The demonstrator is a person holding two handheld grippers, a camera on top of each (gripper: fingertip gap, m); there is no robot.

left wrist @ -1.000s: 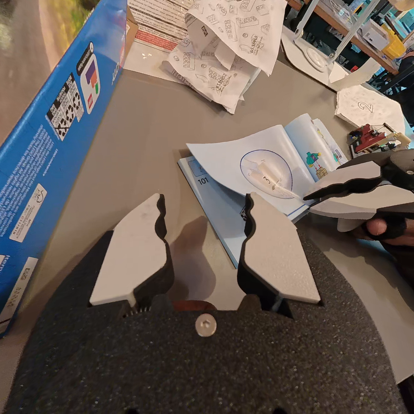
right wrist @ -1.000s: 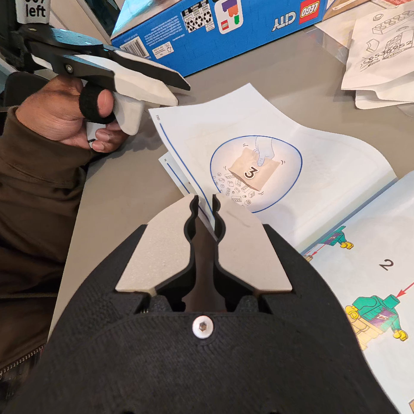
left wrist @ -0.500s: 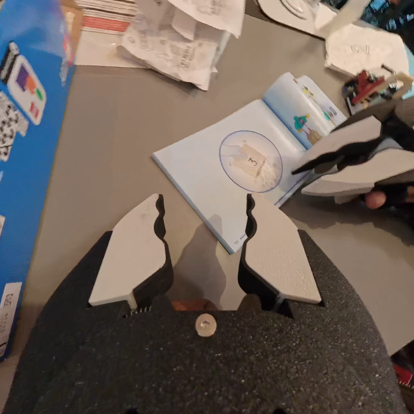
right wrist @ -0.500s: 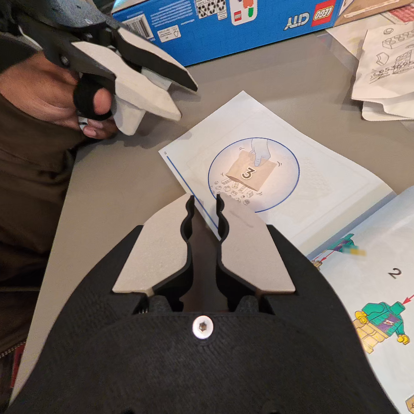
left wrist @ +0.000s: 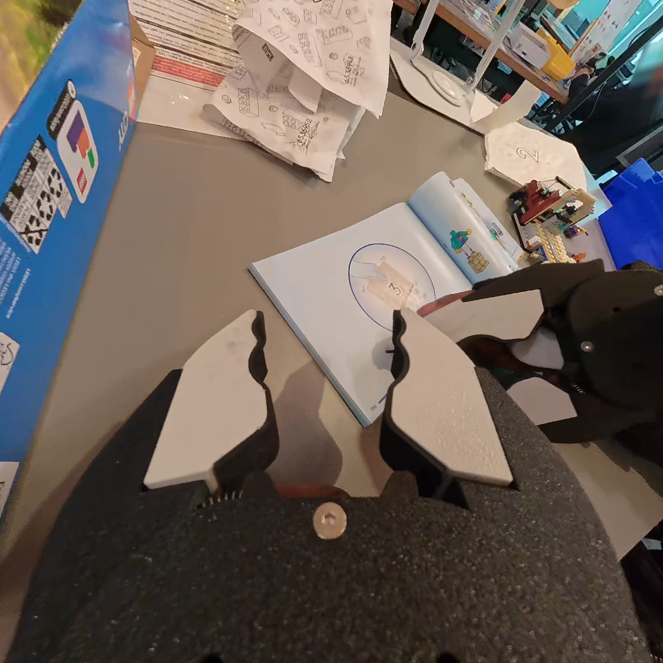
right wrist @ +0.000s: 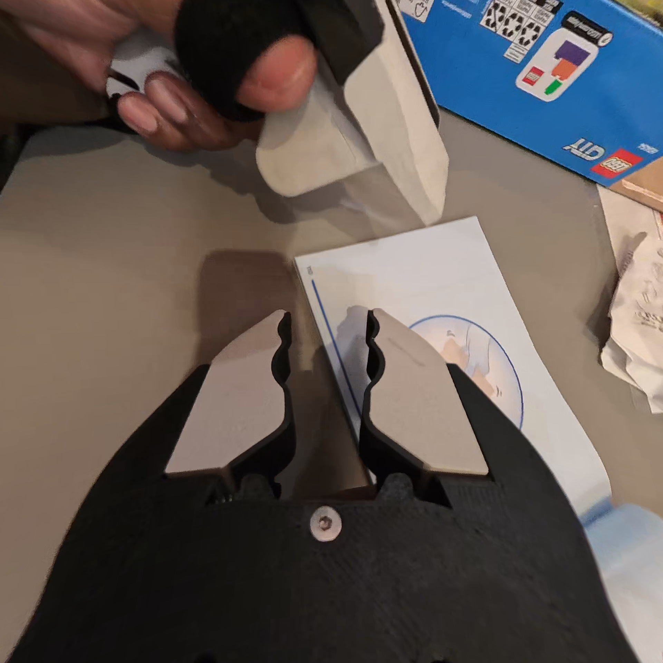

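An open instruction booklet (left wrist: 323, 287) lies flat on the grey table (left wrist: 179, 233); its left page shows a blue circle drawing. My left gripper (left wrist: 326, 315) is open and holds nothing, hovering over the booklet's near corner. My right gripper (right wrist: 328, 314) is open and holds nothing, its fingers astride the booklet's (right wrist: 430, 280) left edge without pressing it. In the left wrist view the right gripper's fingers (left wrist: 495, 315) reach in from the right over the page. In the right wrist view the left gripper's finger (right wrist: 394, 143) and the hand holding it hang close above the booklet's far corner.
A large blue box (left wrist: 53, 215) stands along the table's left side, also in the right wrist view (right wrist: 538, 71). Crumpled white printed bags (left wrist: 305, 89) lie at the back. A brick model (left wrist: 549, 215) and a white numbered bag (left wrist: 527, 154) sit at the right.
My right gripper was shut on the lifted page's edge; it has opened and let go, and the page now lies flat. The left gripper stayed open and came closer to the booklet.
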